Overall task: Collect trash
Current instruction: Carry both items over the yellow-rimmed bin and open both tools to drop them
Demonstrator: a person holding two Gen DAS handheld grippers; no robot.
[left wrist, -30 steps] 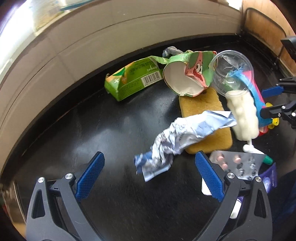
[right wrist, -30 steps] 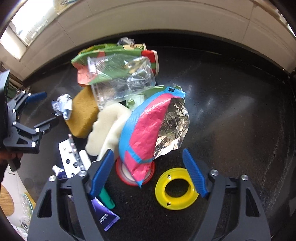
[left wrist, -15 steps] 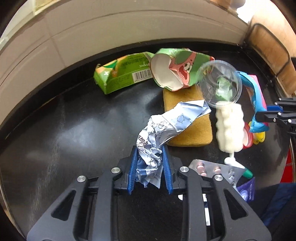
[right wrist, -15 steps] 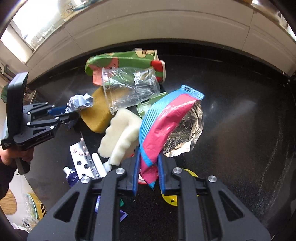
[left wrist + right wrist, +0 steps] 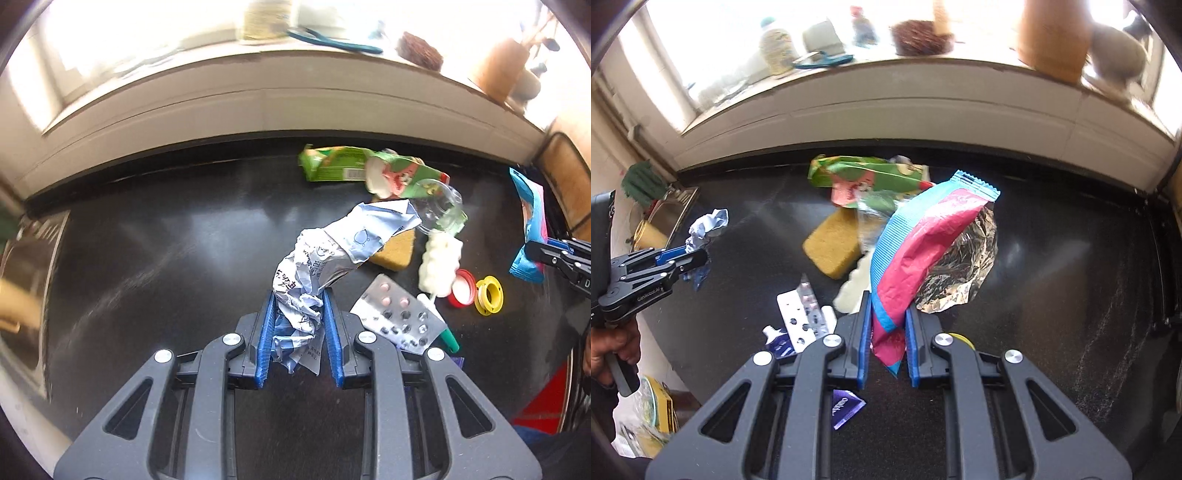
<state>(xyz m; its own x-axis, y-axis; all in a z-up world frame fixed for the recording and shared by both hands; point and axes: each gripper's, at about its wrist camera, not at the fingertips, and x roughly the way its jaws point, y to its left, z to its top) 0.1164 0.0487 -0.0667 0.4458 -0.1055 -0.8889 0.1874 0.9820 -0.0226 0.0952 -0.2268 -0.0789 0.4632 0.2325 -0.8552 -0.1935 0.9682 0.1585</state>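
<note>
Since the frame half a second earlier, both wrappers have been raised clear of the pile, and the windowsill has come into both views, which suggests that both grippers have been lifted and tilted upward. Left wrist view: the left gripper (image 5: 299, 332) is seen clamped on the lower end of the crumpled silver-blue wrapper (image 5: 332, 254), whose free end hangs out over the yellow sponge (image 5: 391, 251); whether they touch cannot be told. Left behind on the black countertop (image 5: 166, 240) are the green carton (image 5: 332, 166), the clear plastic cup (image 5: 441, 206), the white foam piece (image 5: 439, 262), the pill blister (image 5: 399, 317), the red cap (image 5: 461, 291) and the yellow ring (image 5: 487, 295). Right wrist view: the right gripper (image 5: 888, 343) is seen closed on the bottom corner of the pink and blue foil bag (image 5: 923, 251), which stands up out of the jaws with its silver inside showing. The other gripper, with its wrapper, is visible at the left edge beside the sink (image 5: 670, 210). Step in hand, as judged: lift-off after a double pick. A bag of mixed items at the lower left corner may be the bin, but this is uncertain. The next move is judged to call for carrying both pieces to a receptacle and releasing them over it, the grip being kept firm, since thin film can slip.
</note>
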